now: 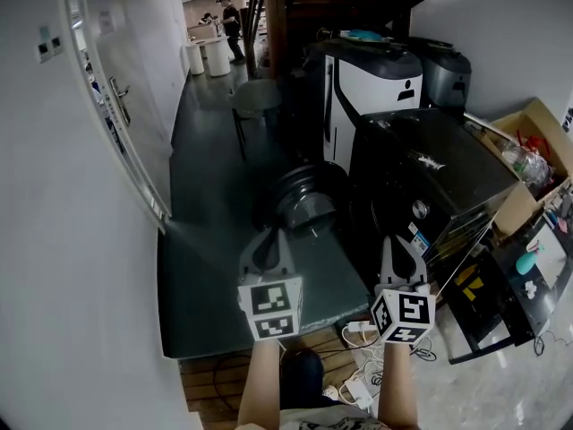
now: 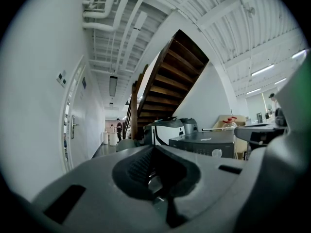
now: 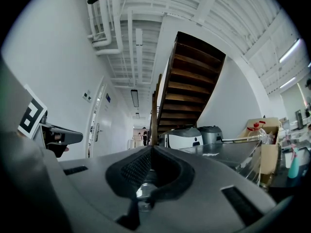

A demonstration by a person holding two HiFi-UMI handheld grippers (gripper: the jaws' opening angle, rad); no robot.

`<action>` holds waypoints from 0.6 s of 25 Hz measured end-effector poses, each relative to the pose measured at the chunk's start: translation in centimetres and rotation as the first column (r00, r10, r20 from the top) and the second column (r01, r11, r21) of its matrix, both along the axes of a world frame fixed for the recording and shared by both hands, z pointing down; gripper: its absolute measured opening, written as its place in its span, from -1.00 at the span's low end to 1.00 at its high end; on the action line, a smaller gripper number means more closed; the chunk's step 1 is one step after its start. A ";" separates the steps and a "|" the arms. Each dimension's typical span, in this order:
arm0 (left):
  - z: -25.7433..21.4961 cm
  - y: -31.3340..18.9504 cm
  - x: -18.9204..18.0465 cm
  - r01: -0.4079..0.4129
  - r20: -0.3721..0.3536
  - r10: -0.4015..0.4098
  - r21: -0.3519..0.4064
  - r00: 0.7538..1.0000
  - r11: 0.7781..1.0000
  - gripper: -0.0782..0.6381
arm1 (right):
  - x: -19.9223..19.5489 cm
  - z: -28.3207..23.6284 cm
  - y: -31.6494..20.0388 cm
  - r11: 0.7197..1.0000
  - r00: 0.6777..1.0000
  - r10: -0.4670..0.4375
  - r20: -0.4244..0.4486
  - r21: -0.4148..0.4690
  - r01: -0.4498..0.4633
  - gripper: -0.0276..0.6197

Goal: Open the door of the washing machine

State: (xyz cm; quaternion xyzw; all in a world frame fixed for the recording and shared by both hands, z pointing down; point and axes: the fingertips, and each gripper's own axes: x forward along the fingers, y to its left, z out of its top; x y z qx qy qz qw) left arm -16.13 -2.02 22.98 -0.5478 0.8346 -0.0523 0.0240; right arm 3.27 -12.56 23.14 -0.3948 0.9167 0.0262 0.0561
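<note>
The black washing machine [image 1: 421, 177] stands right of centre in the head view. Its round door [image 1: 300, 200] is swung out to the left, away from the dark front. My left gripper [image 1: 271, 234] points level just below and left of that door's rim, jaws together and nothing between them; whether it touches the door I cannot tell. My right gripper [image 1: 398, 245] hovers by the machine's near front corner, jaws together and empty. From the left gripper [image 2: 154, 147] the machine's top [image 2: 204, 141] lies ahead to the right. Past the right gripper [image 3: 152, 147], the machine's top [image 3: 218, 152] stretches to the right.
A white wall with a white door [image 1: 121, 97] runs along the left. Behind the washer stand a white-and-black machine [image 1: 376, 79] and a wooden staircase [image 2: 170, 76]. A cardboard box [image 1: 537, 141] and clutter sit at the right. A power strip with cables [image 1: 358, 383] lies on the floor.
</note>
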 end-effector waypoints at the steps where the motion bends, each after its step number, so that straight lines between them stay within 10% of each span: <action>1: 0.0 0.0 0.0 0.000 0.001 0.000 -0.002 1.000 1.000 -0.78 | 0.0 0.0 0.0 1.000 1.000 0.001 0.001 -0.001 -0.001 -0.85; 15: 0.2 0.9 -0.7 0.004 -0.014 -0.004 0.002 1.000 1.000 -0.78 | 0.2 0.2 0.1 1.000 1.000 0.016 -0.006 -0.004 -0.016 -0.85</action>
